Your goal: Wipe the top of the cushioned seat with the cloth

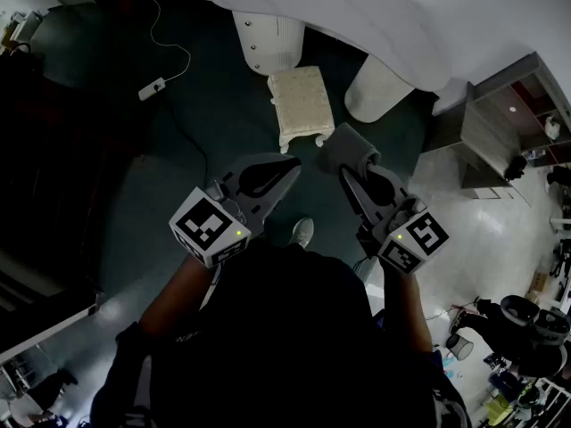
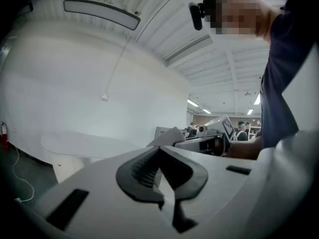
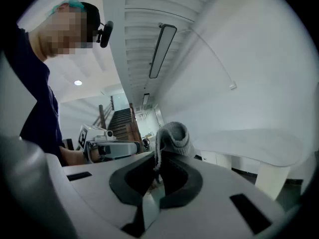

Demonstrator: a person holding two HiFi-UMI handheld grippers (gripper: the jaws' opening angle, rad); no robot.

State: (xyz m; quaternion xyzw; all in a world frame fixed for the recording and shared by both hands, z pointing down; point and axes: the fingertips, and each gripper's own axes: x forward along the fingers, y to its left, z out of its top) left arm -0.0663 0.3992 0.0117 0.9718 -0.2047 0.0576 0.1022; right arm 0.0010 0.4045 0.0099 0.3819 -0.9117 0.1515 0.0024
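Note:
The cushioned seat (image 1: 301,101) is a small cream stool on the dark floor, just past both grippers in the head view. My right gripper (image 1: 344,169) is shut on a grey cloth (image 1: 348,149); the cloth bunches up over the jaw tips (image 3: 174,136) in the right gripper view. My left gripper (image 1: 292,164) is held level beside it, jaws shut with nothing between them (image 2: 159,152). Both grippers are held high, well above the seat and short of it. Neither gripper view shows the seat.
A big white table (image 1: 384,12) on two round pedestals (image 1: 268,38) (image 1: 379,92) stands right behind the stool. A power strip (image 1: 152,88) with a cable lies on the floor at left. A wooden cabinet (image 1: 486,136) stands at right. My shoe (image 1: 302,232) is below the grippers.

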